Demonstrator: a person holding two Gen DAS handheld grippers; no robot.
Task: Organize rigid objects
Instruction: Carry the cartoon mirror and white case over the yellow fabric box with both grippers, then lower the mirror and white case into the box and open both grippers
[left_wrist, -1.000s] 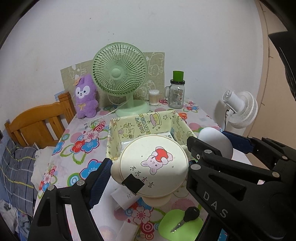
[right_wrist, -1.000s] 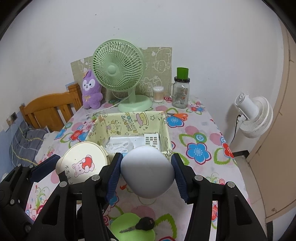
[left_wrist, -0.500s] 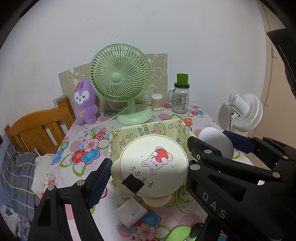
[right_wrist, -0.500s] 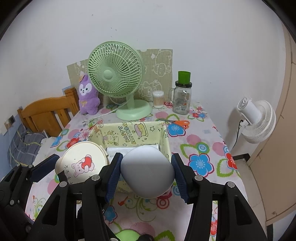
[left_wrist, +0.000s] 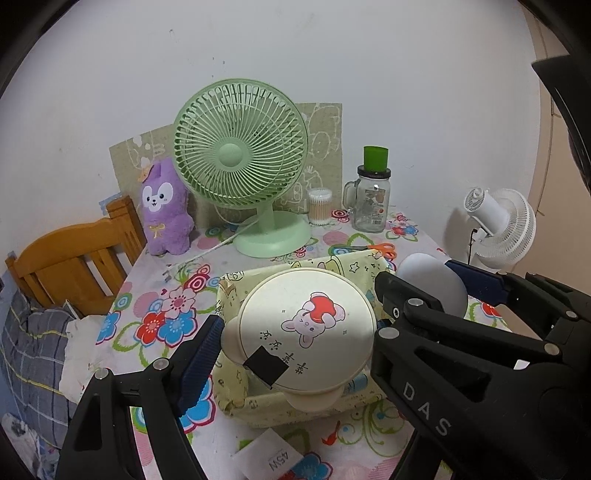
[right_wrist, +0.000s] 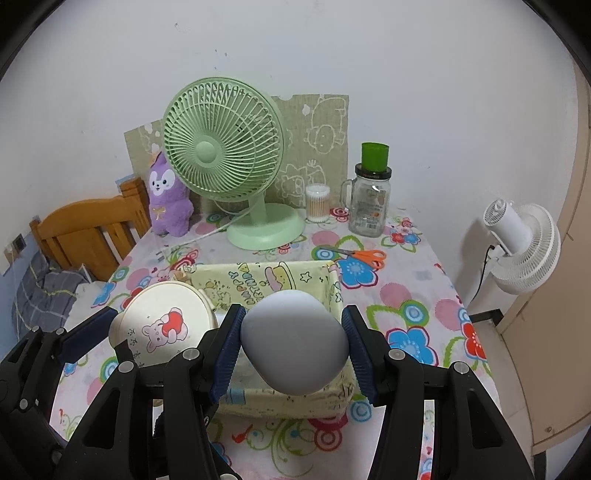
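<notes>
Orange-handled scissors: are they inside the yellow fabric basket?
No, the orange-handled scissors lie on the floral tablecloth behind the yellow fabric basket.

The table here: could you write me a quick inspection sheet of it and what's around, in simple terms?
Surface: table under a flowered cloth.
Job's things: yellow fabric basket in the middle; round cream case with a bunny print and smooth grey egg-shaped object, both held above it.
Clutter: green desk fan, purple plush, glass jar with green cap, cotton swab tub, orange scissors, white charger block.
Grippers: left gripper clamps the case; right gripper clamps the grey object.
Cables: white fan cord lies on the cloth.
Surroundings: wooden chair, white fan.
</notes>
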